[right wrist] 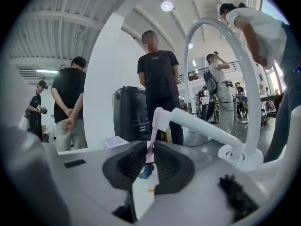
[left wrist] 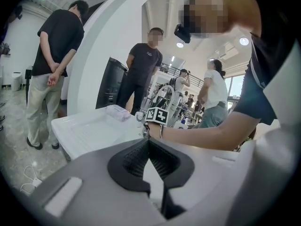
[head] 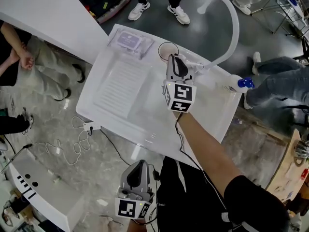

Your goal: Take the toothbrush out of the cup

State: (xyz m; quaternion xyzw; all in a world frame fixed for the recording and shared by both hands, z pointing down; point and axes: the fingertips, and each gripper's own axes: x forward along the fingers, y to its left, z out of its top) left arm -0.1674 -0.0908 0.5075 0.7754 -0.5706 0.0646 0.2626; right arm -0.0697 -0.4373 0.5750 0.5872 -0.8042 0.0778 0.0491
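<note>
A clear cup [head: 165,48] stands on the back rim of the white sink [head: 96,105], beside the tap. My right gripper [head: 175,60] reaches to the cup's near edge. In the right gripper view a pink toothbrush [right wrist: 154,131] with white bristles stands up between the jaws, and my right gripper [right wrist: 150,147] is shut on its handle. The cup itself is hidden there. My left gripper [head: 139,166] hangs low in front of the sink, away from it. In its own view my left gripper [left wrist: 149,141] has its jaws together and holds nothing.
A tall curved white tap [head: 231,25] with a lever handle [right wrist: 202,126] rises just right of the cup. A packet of wipes [head: 129,40] lies at the sink's back left. A blue-capped bottle [head: 243,83] stands at the right. Several people stand around; cables [head: 77,139] lie on the floor.
</note>
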